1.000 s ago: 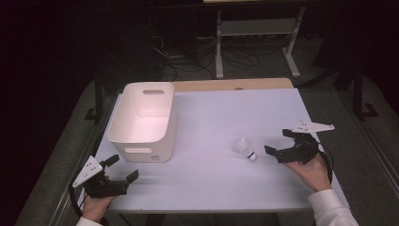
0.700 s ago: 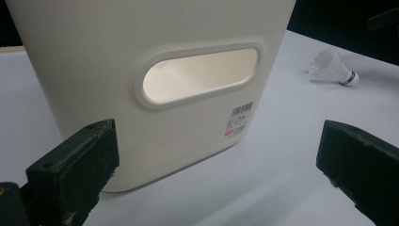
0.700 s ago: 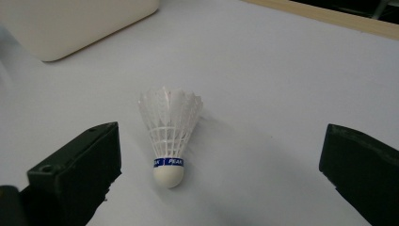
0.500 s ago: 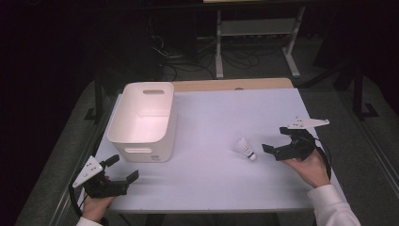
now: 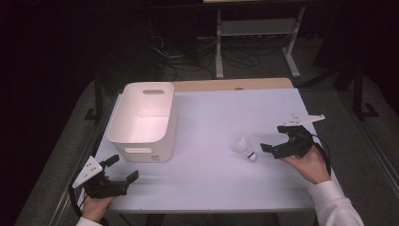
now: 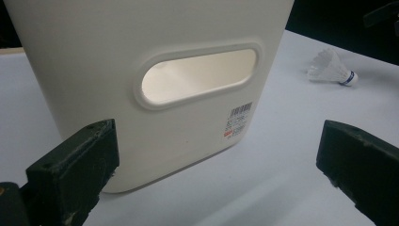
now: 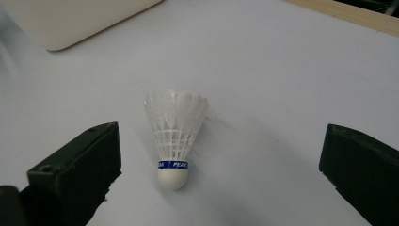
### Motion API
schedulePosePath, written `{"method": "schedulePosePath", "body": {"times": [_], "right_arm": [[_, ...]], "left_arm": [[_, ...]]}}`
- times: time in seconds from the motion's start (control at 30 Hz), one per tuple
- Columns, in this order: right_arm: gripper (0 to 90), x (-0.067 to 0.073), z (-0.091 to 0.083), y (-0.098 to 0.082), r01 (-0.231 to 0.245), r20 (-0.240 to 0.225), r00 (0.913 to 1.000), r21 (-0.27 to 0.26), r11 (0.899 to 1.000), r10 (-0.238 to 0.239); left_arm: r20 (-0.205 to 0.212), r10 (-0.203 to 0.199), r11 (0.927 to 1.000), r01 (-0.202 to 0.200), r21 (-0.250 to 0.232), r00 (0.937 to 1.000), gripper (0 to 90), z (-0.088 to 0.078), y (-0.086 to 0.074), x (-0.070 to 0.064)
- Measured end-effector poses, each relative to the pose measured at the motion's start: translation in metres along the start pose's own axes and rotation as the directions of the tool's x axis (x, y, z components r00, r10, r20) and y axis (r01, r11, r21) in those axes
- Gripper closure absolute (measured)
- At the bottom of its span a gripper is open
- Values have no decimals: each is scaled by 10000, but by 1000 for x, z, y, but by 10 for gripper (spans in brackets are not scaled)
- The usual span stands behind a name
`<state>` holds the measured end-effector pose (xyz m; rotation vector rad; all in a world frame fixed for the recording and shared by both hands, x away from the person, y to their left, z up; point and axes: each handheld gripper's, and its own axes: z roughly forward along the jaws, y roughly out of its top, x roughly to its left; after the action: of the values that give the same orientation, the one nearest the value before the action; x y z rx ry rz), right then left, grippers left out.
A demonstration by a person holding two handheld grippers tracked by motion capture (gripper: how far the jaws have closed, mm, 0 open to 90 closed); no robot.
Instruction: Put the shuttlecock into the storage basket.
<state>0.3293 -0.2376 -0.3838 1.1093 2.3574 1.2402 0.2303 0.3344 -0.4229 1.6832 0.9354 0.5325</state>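
A white feather shuttlecock [image 5: 245, 149] with a blue-banded cork lies on its side right of the table's middle. My right gripper [image 5: 274, 138] is open just to its right, apart from it. In the right gripper view the shuttlecock [image 7: 174, 136] lies between the spread jaws of that gripper [image 7: 221, 169], cork toward the camera. A white plastic bin [image 5: 143, 120] with handle slots stands at the left, and nothing shows inside it. My left gripper [image 5: 123, 168] is open near the front left corner, and in its own view [image 6: 216, 169] it faces the bin's near wall [image 6: 155, 70]. The shuttlecock [image 6: 331, 68] shows far right.
The white tabletop [image 5: 211, 188] has a wooden strip [image 5: 235, 84] along its far edge. A metal stand [image 5: 254, 42] and cables sit on the dark floor behind. A corner of the bin [image 7: 80, 19] shows at the top left of the right gripper view.
My right gripper has edged left, closer to the shuttlecock. The left gripper, the bin and the shuttlecock have not moved.
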Motion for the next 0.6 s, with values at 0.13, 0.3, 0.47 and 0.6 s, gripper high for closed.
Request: {"method": "schedulePosePath", "body": {"times": [0.13, 0.3, 0.47, 0.6], "right_arm": [[0, 0, 2, 4, 101, -54, 9999, 154, 9998, -100], [0, 1, 6, 10, 260, -189, 9995, 401, 9989, -253], [0, 3, 11, 12, 357, -317, 9989, 637, 9973, -338], [0, 5, 17, 14, 398, -391, 9986, 925, 9949, -363]], "left_arm": [[0, -21, 10000, 21, -1, 10000, 0, 0, 0, 0], [-1, -52, 10000, 52, -39, 10000, 0, 0, 0, 0], [14, -18, 10000, 18, 0, 10000, 0, 0, 0, 0], [30, 10, 10000, -10, 24, 10000, 0, 0, 0, 0]]}}
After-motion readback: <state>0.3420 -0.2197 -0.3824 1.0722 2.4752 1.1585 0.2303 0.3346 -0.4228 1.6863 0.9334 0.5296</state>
